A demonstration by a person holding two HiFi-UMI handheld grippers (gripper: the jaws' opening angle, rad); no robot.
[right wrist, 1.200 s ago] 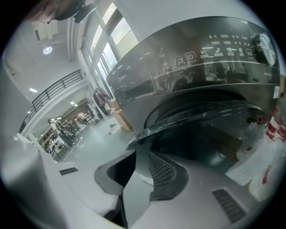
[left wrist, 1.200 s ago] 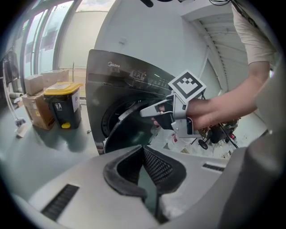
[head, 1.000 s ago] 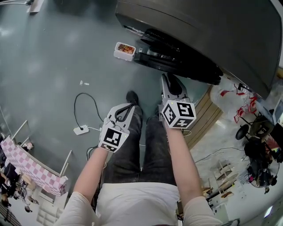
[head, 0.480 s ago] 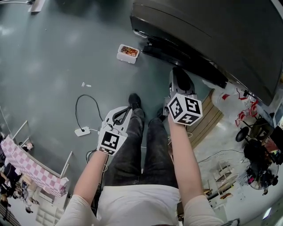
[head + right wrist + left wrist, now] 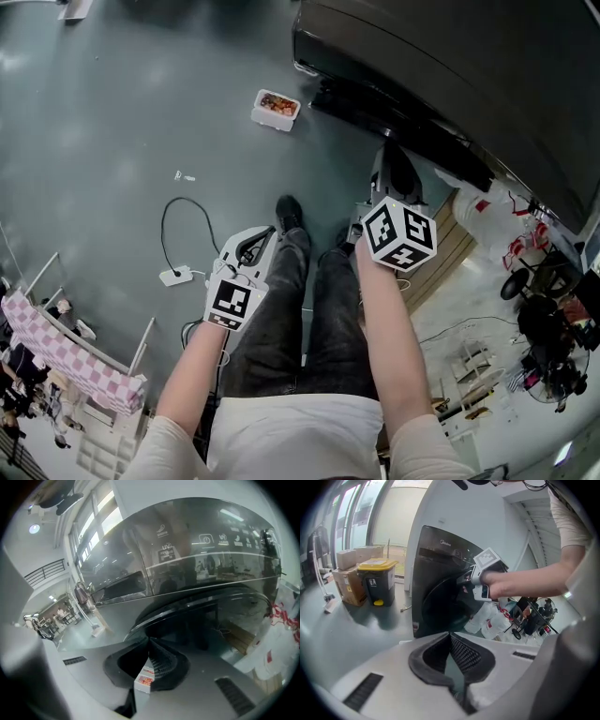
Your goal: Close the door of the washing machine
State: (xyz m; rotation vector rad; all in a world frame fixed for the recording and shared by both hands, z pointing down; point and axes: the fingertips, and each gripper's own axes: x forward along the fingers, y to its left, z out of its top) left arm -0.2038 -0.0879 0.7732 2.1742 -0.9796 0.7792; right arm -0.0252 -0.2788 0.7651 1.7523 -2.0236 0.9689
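Note:
The dark grey washing machine [image 5: 469,75] fills the top right of the head view. Its round door [image 5: 403,117] lies close along the machine's front; I cannot tell whether it is latched. In the right gripper view the door [image 5: 197,616] curves just ahead of the jaws. My right gripper [image 5: 392,173] is up against the door, shut with nothing between its fingers. In the left gripper view the right gripper [image 5: 471,578] shows at the door [image 5: 443,604]. My left gripper [image 5: 251,251] hangs above the person's left leg, away from the machine, shut and holding nothing.
A white box with red contents [image 5: 276,105] lies on the grey floor left of the machine. A cable and power strip [image 5: 173,275] lie further left. White bags [image 5: 487,211] and a wooden pallet [image 5: 441,248] sit right of the machine. A yellow-lidded bin [image 5: 375,581] stands beyond.
The door has swung from standing out to lying close along the machine's front. My right gripper moved forward with it. The left gripper barely shifted.

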